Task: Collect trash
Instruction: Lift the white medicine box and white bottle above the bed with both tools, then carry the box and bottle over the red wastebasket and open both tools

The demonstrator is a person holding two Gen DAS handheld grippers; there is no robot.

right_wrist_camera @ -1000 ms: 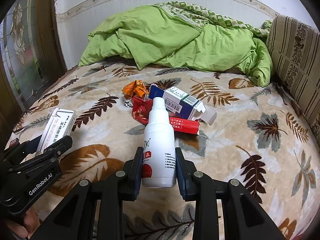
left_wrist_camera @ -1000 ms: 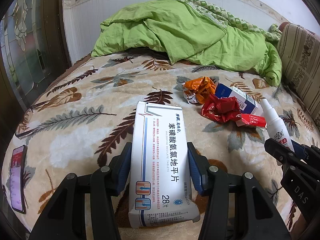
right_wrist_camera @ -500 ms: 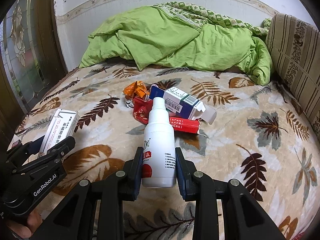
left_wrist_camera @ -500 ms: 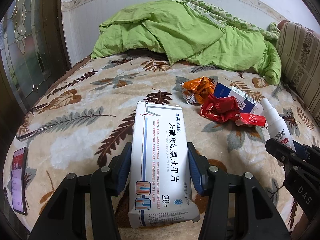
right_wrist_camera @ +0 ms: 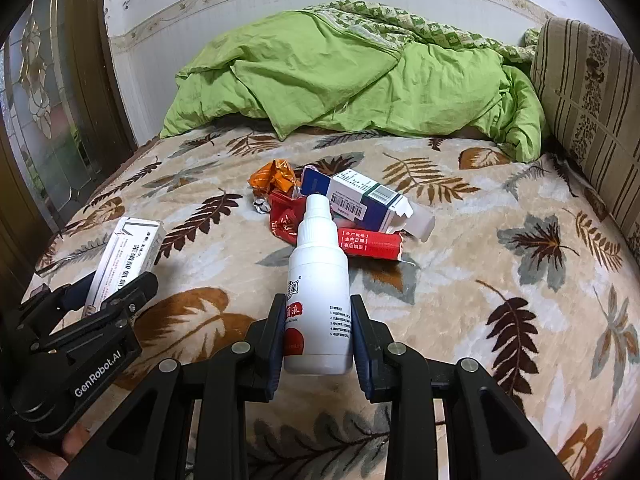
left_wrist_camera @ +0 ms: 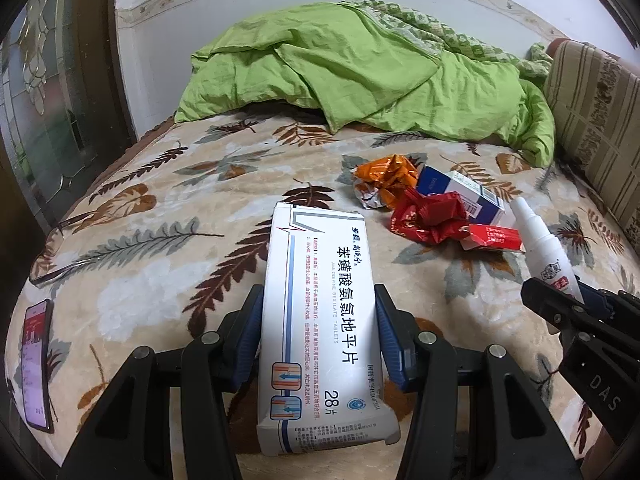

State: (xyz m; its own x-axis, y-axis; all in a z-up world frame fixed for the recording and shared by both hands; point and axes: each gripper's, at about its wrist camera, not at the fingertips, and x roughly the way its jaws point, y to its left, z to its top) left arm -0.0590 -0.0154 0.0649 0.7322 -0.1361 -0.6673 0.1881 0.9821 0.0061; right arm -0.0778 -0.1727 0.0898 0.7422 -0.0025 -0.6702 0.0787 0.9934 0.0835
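The white tablet box [left_wrist_camera: 320, 320] is clamped lengthwise in the left gripper [left_wrist_camera: 318, 336], the white spray bottle [right_wrist_camera: 318, 300] in the right gripper [right_wrist_camera: 318, 336], both nearer than the red wrapper [left_wrist_camera: 430, 218]. Both grips are best kept firm and level during carrying, since the box could be crushed.

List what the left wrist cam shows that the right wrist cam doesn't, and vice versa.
Left wrist only: a phone lying at the bed's left edge, and the front of the white pill box clamped in the left gripper.
Right wrist only: the label of the white bottle clamped in the right gripper, and the blue box's open end flap.
Both: orange wrapper, red wrapper, green quilt, leaf-print blanket.
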